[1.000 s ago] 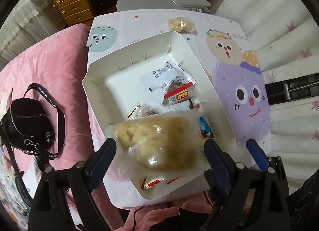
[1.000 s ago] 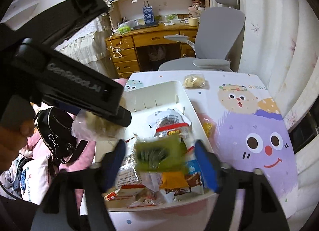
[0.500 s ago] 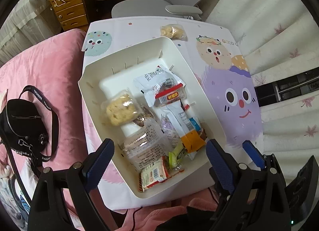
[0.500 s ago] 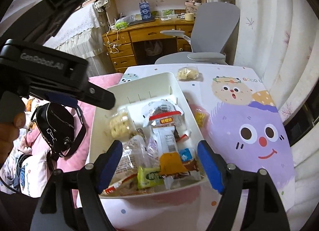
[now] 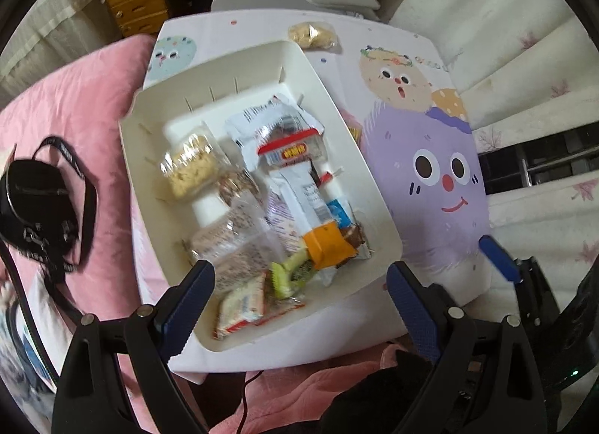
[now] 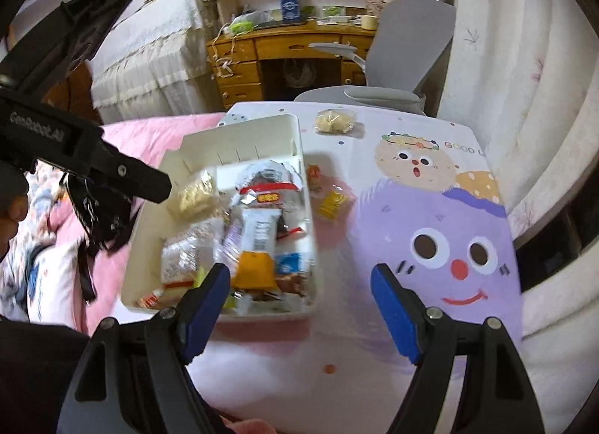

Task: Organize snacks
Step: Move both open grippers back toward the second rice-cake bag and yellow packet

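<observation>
A white tray (image 5: 378, 205) on the cartoon-print table holds several snack packets, among them a puffed-rice cake in clear wrap (image 5: 191, 168) and an orange-ended bar (image 5: 325, 243). The tray also shows in the right wrist view (image 6: 149, 258). My left gripper (image 5: 299, 284) is open and empty above the tray's near end. My right gripper (image 6: 299, 284) is open and empty above the tray's near right corner. On the table outside the tray lie a clear bag of puffed snack (image 6: 333, 121), a small yellow packet (image 6: 331, 203) and a small orange packet (image 6: 312, 173).
A pink blanket (image 5: 75, 97) with a black bag (image 5: 33, 202) lies left of the table. A grey office chair (image 6: 393, 74) and a wooden desk (image 6: 284, 55) stand beyond the far edge. A white curtain (image 6: 524, 97) hangs to the right.
The left gripper let go of the puffed-rice cake and the right gripper let go of a green packet; both now lie in the tray. The right gripper has shifted right.
</observation>
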The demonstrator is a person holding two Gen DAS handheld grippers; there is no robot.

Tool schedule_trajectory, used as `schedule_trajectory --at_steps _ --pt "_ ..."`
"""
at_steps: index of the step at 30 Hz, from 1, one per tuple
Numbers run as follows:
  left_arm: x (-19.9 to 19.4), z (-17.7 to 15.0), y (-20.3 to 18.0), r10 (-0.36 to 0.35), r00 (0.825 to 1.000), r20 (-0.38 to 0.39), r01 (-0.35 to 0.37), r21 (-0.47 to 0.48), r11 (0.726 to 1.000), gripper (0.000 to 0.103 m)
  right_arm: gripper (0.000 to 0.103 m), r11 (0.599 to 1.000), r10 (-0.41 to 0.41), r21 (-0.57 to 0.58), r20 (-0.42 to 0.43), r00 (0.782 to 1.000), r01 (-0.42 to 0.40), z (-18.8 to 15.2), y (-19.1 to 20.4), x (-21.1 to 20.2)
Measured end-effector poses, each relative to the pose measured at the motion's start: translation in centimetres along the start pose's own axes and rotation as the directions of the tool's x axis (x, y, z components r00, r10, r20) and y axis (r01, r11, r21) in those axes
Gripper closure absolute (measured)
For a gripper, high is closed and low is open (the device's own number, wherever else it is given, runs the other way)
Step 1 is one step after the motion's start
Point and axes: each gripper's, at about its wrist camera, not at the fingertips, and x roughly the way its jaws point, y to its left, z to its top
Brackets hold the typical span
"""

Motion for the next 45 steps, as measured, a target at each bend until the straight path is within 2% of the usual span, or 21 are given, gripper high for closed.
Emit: schedule_trajectory --at_steps 3,9,18,24,31,36,40,45 --pt "1.0 0.0 -1.8 -0.012 1.000 -0.012 0.012 -0.042 0.999 0.011 0.025 0.999 0.019 -0.048 -0.015 1.000 -0.019 0.3 -2.3 0.0" --pt "2.0 1.2 -5.3 0.020 1.000 0.009 -0.019 -0.125 0.992 0.011 0.025 0.987 0.071 -0.139 -0.039 0.997 -0.076 0.9 -6.7 0.7" --pt "1.6 5.0 -7.6 0.121 0.992 0.028 -0.114 -0.182 0.977 0.010 0.025 0.935 0.138 -0.318 -0.074 0.988 -0.155 0.6 -10.9 2.9" --pt "1.3 9.9 -8.1 0.198 0.980 0.028 -0.191 -0.156 0.969 0.010 0.023 0.890 0.159 -0.419 -0.083 0.984 -0.179 0.7 -12.0 4.8" --pt "2.0 16.8 -7.3 0.224 0.972 0.072 -0.215 -0.114 0.970 0.010 0.020 0.850 0.183 -0.495 -0.041 0.982 -0.179 1.6 -11.7 7.7" --pt "4.0 22.6 -6.4 0.237 0.968 0.081 -0.233 -0.065 0.970 0.010 0.020 0.838 0.168 -0.518 -0.057 0.984 -0.173 2.5 -10.9 11.0" --pt "5.7 26.1 -5.2 0.210 0.976 0.061 -0.206 -0.066 0.976 0.010 0.020 0.822 0.177 -0.540 -0.065 0.982 -0.183 3.2 -10.3 13.5" --pt "8.3 29.7 -4.0 0.238 0.971 0.039 -0.235 -0.053 0.970 0.010 0.020 0.791 0.198 -0.575 -0.085 0.977 -0.210 3.8 -9.5 15.9"
